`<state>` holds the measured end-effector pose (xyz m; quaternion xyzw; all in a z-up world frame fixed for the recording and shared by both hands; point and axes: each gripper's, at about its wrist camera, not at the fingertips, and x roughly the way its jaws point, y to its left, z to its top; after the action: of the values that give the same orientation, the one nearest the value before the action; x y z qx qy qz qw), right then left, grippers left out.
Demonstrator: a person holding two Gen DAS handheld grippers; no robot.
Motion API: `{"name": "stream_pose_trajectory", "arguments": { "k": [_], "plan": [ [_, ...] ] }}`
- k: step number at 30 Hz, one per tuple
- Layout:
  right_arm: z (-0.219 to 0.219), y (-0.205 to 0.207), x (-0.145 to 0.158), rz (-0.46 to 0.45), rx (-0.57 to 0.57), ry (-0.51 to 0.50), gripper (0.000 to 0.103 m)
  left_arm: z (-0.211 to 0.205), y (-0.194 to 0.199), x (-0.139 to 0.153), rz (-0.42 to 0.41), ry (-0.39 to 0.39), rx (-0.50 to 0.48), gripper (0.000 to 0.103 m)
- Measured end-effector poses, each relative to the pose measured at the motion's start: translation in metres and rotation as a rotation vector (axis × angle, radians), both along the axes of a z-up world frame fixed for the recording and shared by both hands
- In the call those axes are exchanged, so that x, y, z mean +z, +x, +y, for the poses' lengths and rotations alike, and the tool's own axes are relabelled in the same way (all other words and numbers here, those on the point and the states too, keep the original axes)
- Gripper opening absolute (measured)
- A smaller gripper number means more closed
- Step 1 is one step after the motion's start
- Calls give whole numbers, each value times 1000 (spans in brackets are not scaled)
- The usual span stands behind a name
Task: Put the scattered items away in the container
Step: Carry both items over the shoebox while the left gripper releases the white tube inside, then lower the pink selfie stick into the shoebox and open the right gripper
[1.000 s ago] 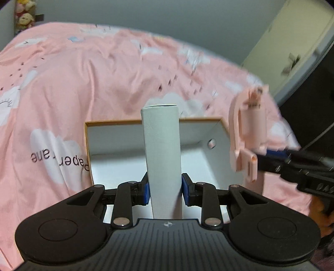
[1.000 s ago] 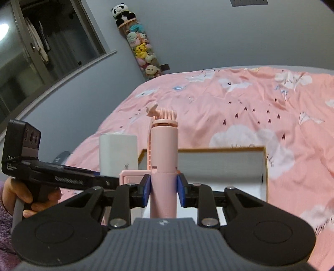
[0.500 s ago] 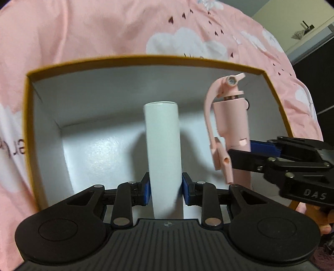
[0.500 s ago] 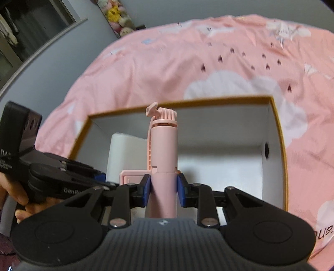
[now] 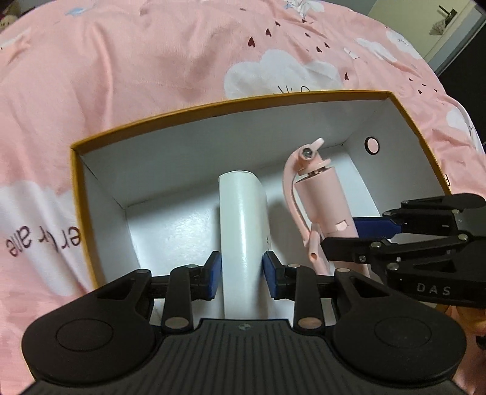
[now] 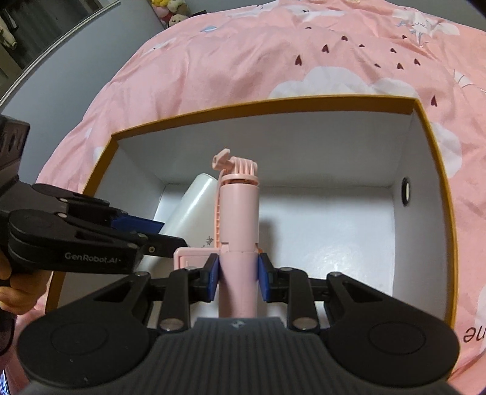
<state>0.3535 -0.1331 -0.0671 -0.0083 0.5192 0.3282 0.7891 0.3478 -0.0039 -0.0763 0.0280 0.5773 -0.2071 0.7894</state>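
Observation:
An open box with an ochre rim and white inside lies on the bed. My left gripper reaches down into it with a white tube between its blue pads; the jaws are opening, though the pads still touch the tube. To its right, my right gripper is shut on a pink selfie stick, also lowered inside the box. In the right wrist view the selfie stick stands between the right gripper's pads. The white tube leans at its left, by the left gripper and the box rim.
A pink duvet with white clouds and dark hearts surrounds the box. The box's right wall has a round hole. A person's hand holds the left gripper. Plush toys sit at the far wall.
Both grippers have sunk from above the box into it, carrying the tube and the selfie stick. The box now fills both views.

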Motion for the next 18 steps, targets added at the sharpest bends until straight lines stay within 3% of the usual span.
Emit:
{"name": "stream_pose_trajectory", "arguments": {
  "k": [4,9,18],
  "plan": [
    [6,0,0,9,8,-16,30,5,-3,7,-38,16,13,35],
    [15,1,-3,23,17,-61,30,-3,-3,12,-91,92,-1,28],
    [25,5,-6,88,-5,-26,30,29,-13,43,-193,-14,84,28]
  ]
}}
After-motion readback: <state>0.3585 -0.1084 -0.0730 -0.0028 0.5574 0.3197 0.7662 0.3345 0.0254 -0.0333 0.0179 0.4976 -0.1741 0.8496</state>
